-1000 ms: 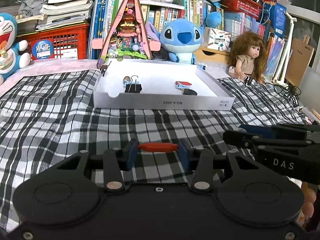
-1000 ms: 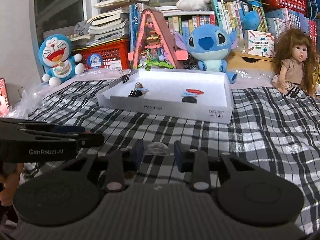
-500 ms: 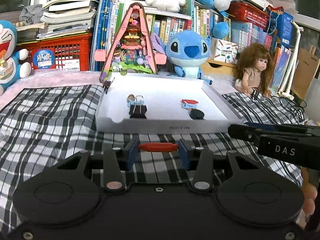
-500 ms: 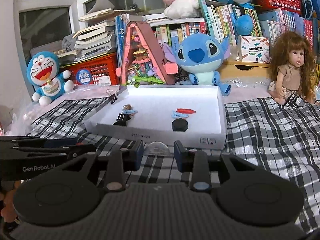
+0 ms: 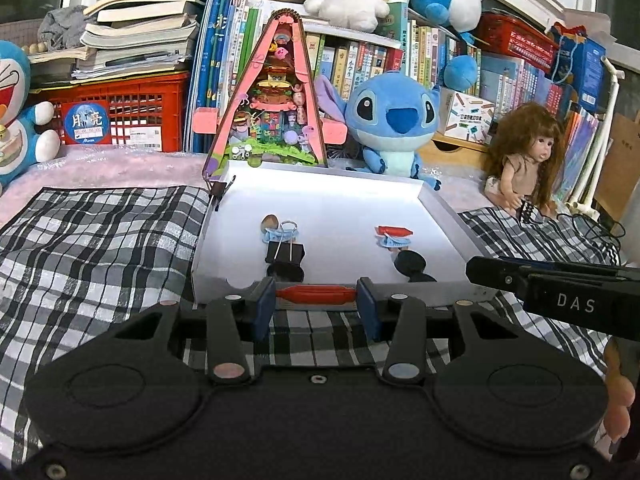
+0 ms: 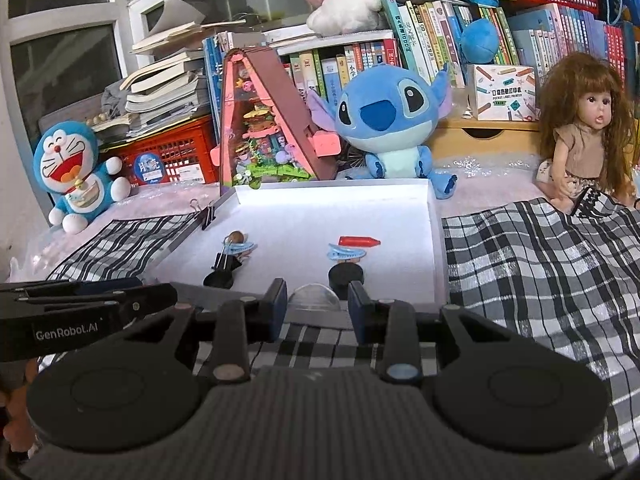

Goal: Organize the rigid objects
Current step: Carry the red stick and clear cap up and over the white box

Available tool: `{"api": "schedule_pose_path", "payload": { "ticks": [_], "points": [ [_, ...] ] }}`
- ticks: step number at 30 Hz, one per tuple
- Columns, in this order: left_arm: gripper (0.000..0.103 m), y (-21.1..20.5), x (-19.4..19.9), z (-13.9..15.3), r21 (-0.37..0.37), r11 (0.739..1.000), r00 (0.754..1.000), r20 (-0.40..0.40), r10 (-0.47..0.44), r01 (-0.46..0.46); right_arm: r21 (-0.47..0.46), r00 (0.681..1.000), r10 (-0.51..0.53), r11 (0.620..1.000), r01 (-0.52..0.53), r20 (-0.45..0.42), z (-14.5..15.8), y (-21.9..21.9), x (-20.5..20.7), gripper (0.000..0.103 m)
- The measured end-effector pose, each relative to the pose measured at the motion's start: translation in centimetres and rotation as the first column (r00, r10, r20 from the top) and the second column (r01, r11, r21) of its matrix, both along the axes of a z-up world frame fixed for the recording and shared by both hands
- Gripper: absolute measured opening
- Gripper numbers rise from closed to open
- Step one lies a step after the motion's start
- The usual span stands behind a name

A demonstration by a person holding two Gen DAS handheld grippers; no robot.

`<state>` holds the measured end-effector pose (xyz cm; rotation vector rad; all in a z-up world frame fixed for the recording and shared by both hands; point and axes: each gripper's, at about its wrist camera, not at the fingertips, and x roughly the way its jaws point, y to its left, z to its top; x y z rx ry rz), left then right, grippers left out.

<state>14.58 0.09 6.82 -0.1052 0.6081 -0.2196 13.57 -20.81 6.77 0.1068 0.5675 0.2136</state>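
Left wrist view
Left gripper (image 5: pixel 316 296): clenched on a red clip (image 5: pixel 316 294), slim smooth plastic, spanning crosswise between the blue pads.
Tray (image 5: pixel 340 196): shallow white cardboard, low walls, directly ahead of the gripper; near wall just beyond the clip.
In tray, ahead-left: black binder clip (image 5: pixel 285 251) with wire loops, pale blue hair clip (image 5: pixel 280 234), small brown bead-like piece.
In tray, ahead-right: second red clip (image 5: pixel 394 231), blue clip, black round disc (image 5: pixel 409 261).

Right wrist view
Right gripper (image 6: pixel 317 304): clamped on a clear dome (image 6: pixel 315 298), glassy, rounded, hard to read.
Tray wall (image 6: pixel 438 248): right ahead, above checked cloth (image 6: pixel 540 264), soft woven.

Progress
Done: two small groups already lie in the tray.
Left: both held pieces not yet placed; likely red with red.
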Motion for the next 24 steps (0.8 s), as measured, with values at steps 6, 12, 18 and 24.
{"api": "schedule_pose_path", "payload": {
  "ticks": [6,12,18,24],
  "points": [
    [0.042,0.3,2.8,0.4,-0.026,1.000,0.999,-0.041,-0.004,0.003,0.017,0.999,-0.009,1.000,0.009,-0.036,0.4,-0.2,2.3,0.038],
    [0.042,0.5,6.7,0.9,-0.085,0.996,0.996,-0.091,-0.005,-0.003,0.046,0.997,-0.038,0.998,0.041,-0.067,1.1,-0.6,5.4,0.038],
    [0.042,0.1,11.1,0.7,-0.111,0.993,0.992,-0.128,0.018,-0.033,0.091,0.991,-0.049,0.994,0.061,-0.127,1.4,-0.7,9.2,0.038],
    [0.042,0.1,14.7,0.1,-0.128,0.991,0.991,-0.130,0.027,-0.044,0.098,0.984,-0.076,0.991,0.093,-0.163,0.7,-0.8,12.2,0.038]
  ]
}}
